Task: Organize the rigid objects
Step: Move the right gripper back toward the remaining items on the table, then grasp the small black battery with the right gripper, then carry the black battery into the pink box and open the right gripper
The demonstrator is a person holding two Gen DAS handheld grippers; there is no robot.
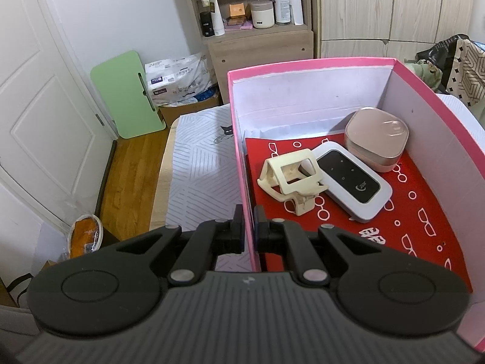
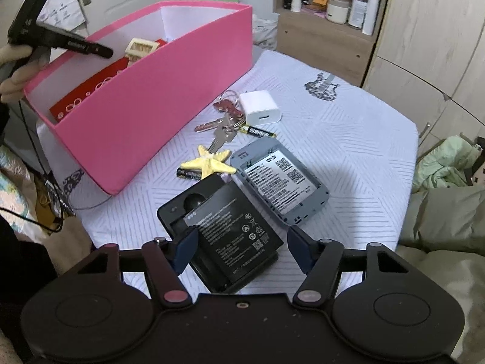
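Inside the pink box (image 1: 333, 63) lie a cream plastic holder (image 1: 291, 179), a white-and-black pocket router (image 1: 353, 182) and a rose-coloured case (image 1: 377, 139), all on a red printed sheet (image 1: 424, 212). Clamped on the box's near wall, the left gripper (image 1: 249, 227) has its fingers (image 1: 238, 227) pressed together, one on each side of the cardboard.

Only the right wrist view shows the worktop (image 2: 348, 139) beside the box: a black device with its battery exposed (image 2: 224, 230), a grey opened router (image 2: 280, 179), a yellow starfish (image 2: 212, 162), keys (image 2: 222, 124), a white charger (image 2: 259, 107) and two batteries. The right gripper (image 2: 241, 242) straddles the black device with fingers (image 2: 185, 250) spread; whether the left one touches its edge is unclear, the right stands apart.
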